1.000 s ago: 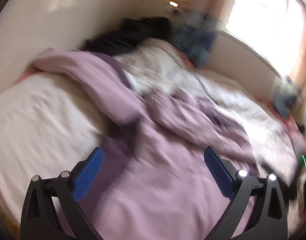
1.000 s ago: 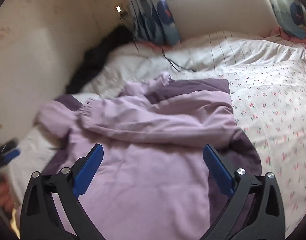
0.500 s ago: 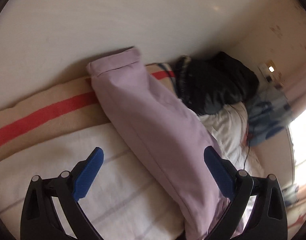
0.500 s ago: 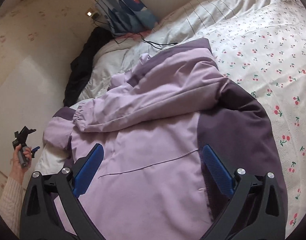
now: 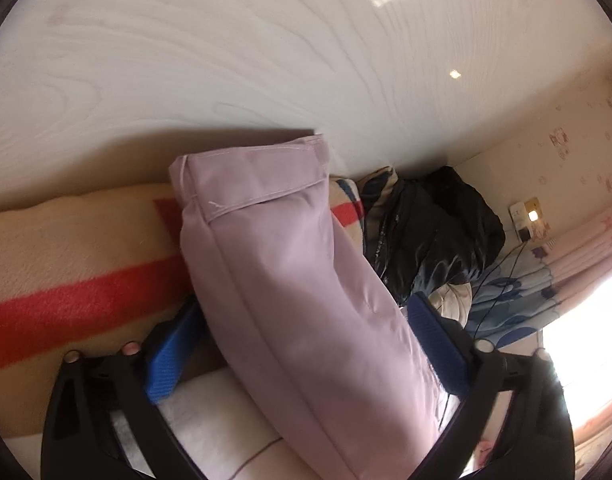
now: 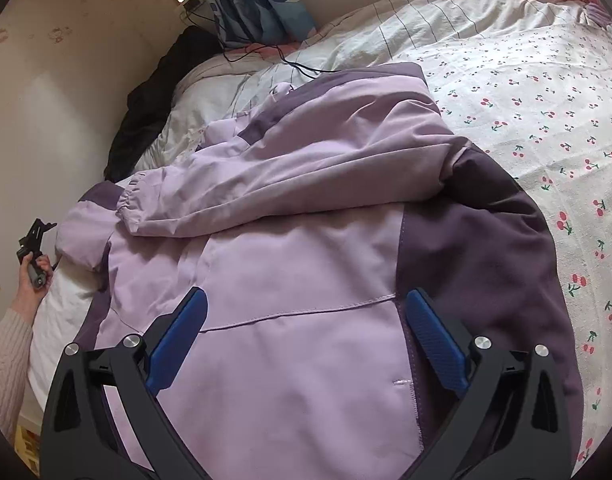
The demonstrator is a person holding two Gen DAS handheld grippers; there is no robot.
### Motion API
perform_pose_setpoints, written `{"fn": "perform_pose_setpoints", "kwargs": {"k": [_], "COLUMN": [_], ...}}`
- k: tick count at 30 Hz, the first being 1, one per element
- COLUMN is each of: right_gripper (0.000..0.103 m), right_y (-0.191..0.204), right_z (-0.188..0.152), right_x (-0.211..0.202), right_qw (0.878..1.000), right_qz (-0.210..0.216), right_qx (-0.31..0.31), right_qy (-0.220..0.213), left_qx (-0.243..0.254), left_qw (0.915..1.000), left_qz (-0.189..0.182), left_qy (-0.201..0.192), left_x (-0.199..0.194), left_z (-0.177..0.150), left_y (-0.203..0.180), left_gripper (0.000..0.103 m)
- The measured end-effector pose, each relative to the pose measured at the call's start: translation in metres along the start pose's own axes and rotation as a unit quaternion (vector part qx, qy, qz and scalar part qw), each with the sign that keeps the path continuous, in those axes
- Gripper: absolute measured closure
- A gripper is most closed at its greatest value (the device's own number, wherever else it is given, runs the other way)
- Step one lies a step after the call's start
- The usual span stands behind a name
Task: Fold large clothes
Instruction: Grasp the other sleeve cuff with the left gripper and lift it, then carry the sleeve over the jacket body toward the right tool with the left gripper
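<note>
A lilac and dark purple jacket [image 6: 306,248] lies spread on the bed, one sleeve [image 6: 290,184] folded across its body. Its other sleeve [image 5: 290,272] stretches toward the wall, cuff [image 5: 254,180] at the far end. My left gripper [image 5: 302,340] straddles this sleeve. Its jaws are closing with the sleeve between the blue pads [image 5: 430,340], and I see no squeeze in the cloth. In the right wrist view a hand holds that left gripper [image 6: 36,236] at the jacket's left end. My right gripper [image 6: 306,332] hovers open over the jacket's lower front, nothing between its pads.
A black garment [image 6: 146,120] is bunched against the wall, also seen as the black garment [image 5: 434,232] beyond the sleeve. A beige blanket with red stripes [image 5: 66,280] meets a white wood-grain panel [image 5: 226,60]. Cherry-print sheet [image 6: 546,120], blue floral pillow [image 6: 258,4] and a cable [image 6: 290,64] lie further off.
My left gripper swung from over the jacket's body to the outstretched sleeve by the wall, then moved in until the sleeve lay between its narrowing jaws. My right gripper sank closer to the jacket.
</note>
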State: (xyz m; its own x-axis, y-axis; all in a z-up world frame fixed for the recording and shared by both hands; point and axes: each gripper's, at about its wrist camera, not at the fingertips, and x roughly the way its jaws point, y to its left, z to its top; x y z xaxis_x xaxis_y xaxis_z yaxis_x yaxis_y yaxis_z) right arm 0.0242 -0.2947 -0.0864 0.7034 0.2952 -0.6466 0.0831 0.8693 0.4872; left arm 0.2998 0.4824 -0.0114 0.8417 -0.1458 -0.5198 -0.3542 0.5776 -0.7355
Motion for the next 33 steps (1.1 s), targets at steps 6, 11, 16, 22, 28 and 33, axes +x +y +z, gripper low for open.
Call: {"fn": "perform_pose_setpoints", "kwargs": {"k": [6,11,16,22,28,33], "right_gripper": [0.007,0.007,0.007,0.007,0.007,0.007], "right_y": [-0.001,-0.004,-0.005,-0.009,-0.01,-0.006], "right_z": [0.001,0.002,0.004,0.006,0.011,0.014], "right_x": [-0.001,-0.003,-0.005,-0.008,-0.016,-0.022], "right_qw": [1.0,1.0,0.999,0.998,0.996,0.994], "right_qz": [0.003,0.013,0.021,0.039,0.056,0.07], "right_qx": [0.004,0.019,0.029,0.052,0.075,0.084], "right_qy": [0.001,0.0,0.0,-0.001,-0.01,-0.017], "left_qx": [-0.011,0.008,0.007,-0.001,0.035,0.117], "left_qw": [0.9991,0.9972,0.9955,0.9928,0.9859,0.9741], "left_qz": [-0.04,-0.064,-0.082,-0.107,-0.155,-0.188], "left_qy": [-0.005,-0.037,-0.048,-0.054,-0.052,-0.045], "left_x": [-0.004,-0.016,-0.039,-0.07,-0.1,-0.13], "left_z": [-0.006,-0.01,-0.01,-0.016,-0.038,-0.067], "left_y": [0.014,0.0,-0.009,-0.026,-0.072,-0.145], "left_gripper": [0.077,0.08,0.08,0.08,0.08,0.08]}}
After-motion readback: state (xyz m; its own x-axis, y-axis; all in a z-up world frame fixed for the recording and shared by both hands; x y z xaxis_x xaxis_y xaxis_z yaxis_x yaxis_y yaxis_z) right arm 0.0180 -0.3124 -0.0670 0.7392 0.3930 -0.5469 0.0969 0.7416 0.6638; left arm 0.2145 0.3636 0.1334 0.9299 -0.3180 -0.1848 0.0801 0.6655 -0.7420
